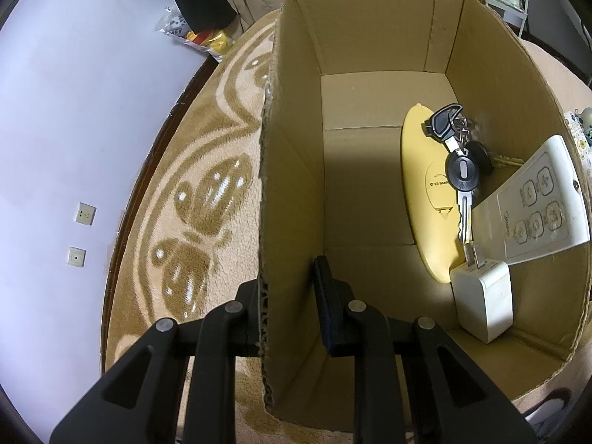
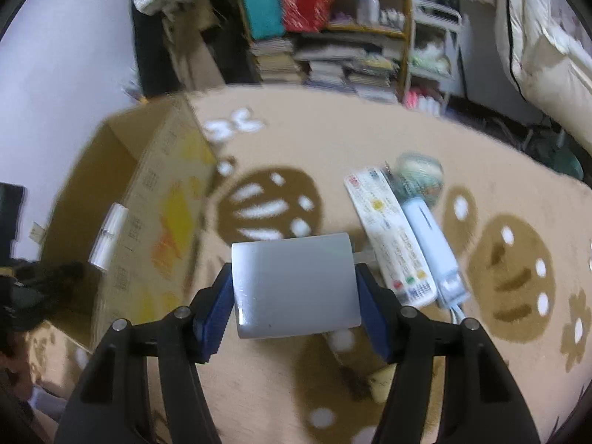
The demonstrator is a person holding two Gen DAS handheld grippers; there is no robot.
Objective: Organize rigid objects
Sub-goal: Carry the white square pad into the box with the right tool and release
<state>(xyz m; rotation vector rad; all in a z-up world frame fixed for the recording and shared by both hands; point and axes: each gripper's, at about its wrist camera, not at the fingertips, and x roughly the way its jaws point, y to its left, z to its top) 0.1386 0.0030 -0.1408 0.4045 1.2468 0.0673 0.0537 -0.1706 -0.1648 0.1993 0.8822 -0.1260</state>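
An open cardboard box stands on the patterned rug. It holds a yellow oval item, a bunch of keys, a white remote and a white charger plug. My left gripper straddles the box's left wall, one finger outside and one inside, with a gap showing beside the inner pad. My right gripper is shut on a grey-white rectangular device, held above the rug to the right of the box. A long white remote and a pale blue handheld device lie on the rug.
A round greenish object lies beyond the remote. A yellowish item shows under the right gripper. Shelves with books and bags line the far side. A white wall with sockets borders the rug on the left.
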